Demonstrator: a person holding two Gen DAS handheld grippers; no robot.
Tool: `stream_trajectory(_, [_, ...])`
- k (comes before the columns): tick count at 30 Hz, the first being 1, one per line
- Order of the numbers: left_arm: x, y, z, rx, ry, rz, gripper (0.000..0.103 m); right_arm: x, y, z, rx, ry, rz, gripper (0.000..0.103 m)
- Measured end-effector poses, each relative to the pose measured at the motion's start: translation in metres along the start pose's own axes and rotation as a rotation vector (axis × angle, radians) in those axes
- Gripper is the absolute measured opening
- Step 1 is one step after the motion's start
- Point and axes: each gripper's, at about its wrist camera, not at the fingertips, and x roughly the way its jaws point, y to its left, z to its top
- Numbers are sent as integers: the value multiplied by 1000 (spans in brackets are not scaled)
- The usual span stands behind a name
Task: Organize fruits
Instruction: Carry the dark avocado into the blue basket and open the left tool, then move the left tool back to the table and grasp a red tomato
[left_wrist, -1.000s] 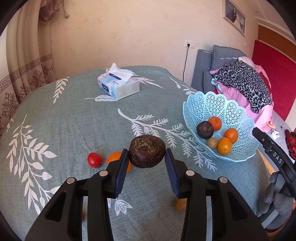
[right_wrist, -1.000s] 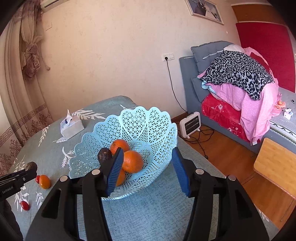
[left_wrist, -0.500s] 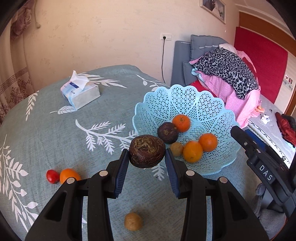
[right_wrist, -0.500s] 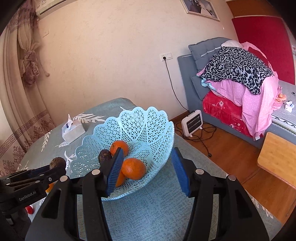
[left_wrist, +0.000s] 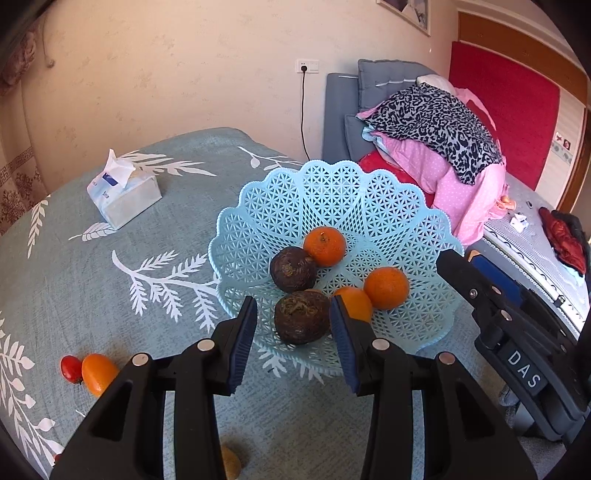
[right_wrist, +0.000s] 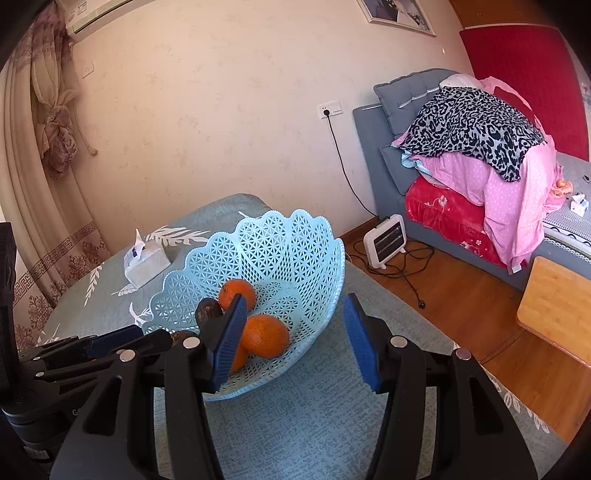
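The left claw (left_wrist: 291, 332) stood open over the near side of the blue basket (left_wrist: 391, 206), its pads apart from the dark fruit (left_wrist: 302, 322) between them; that fruit seemed to lie loose on the basket floor just inside the rim, though whether it had fully settled I could not tell. Behind it sat a second dark fruit (left_wrist: 293, 268) touching an orange (left_wrist: 325, 246), with two more oranges to the right, one half hidden by the right-hand pad. The right claw (right_wrist: 291, 339) hung wide and empty at the basket's other side, holding nothing. Out on the table (left_wrist: 74, 266) a small red fruit (left_wrist: 71, 368) and an orange fruit (left_wrist: 96, 372) lay touching each other, well apart from the basket, and a brownish one (left_wrist: 231, 461) showed at the bottom edge under the left claw. A tissue box (left_wrist: 123, 197) stood far back. To finish this step well, I judged the left claw should draw straight up and back with its pads kept wide, so neither one brushed the dark fruit or caught the lattice rim and tipped the light basket. The round fruit might roll toward the others; a slow lift would let it rest before the claw went for the pair on the table.
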Motion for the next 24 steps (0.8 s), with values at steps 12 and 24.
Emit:
stream_trajectory(12, [-12,22,-2,-69,-6,26,42,0,1,0,-1,1,-1,56])
stream_trajectory(24, [-35,57,-8,-134,-31,81,42,0,1,-1,-5,0,-3,56])
